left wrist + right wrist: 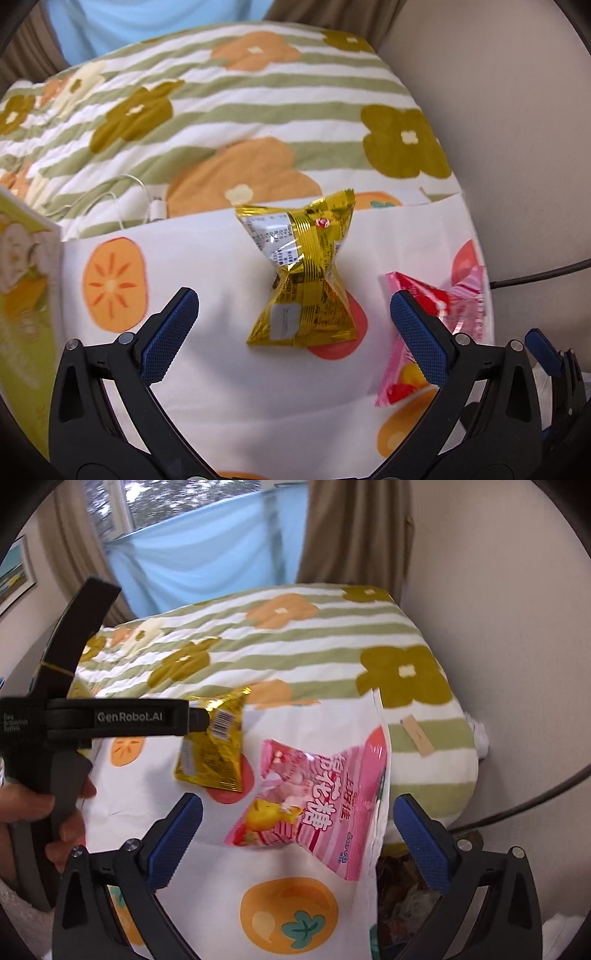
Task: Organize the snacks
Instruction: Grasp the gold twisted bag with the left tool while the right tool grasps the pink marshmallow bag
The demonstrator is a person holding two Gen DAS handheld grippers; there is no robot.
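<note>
Beside the gold packet (301, 273), a pink packet (436, 332) flanks both released hand-held grippers (293, 336).

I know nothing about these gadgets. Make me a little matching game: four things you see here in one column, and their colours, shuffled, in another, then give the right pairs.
Things:
1. pinched snack packet
2. sweets packet with a chick on it
3. gripper pads
4. box at the left edge

Colours:
A. blue
B. light green
C. gold
D. pink

Pairs: 1-C, 2-D, 3-A, 4-B
</note>
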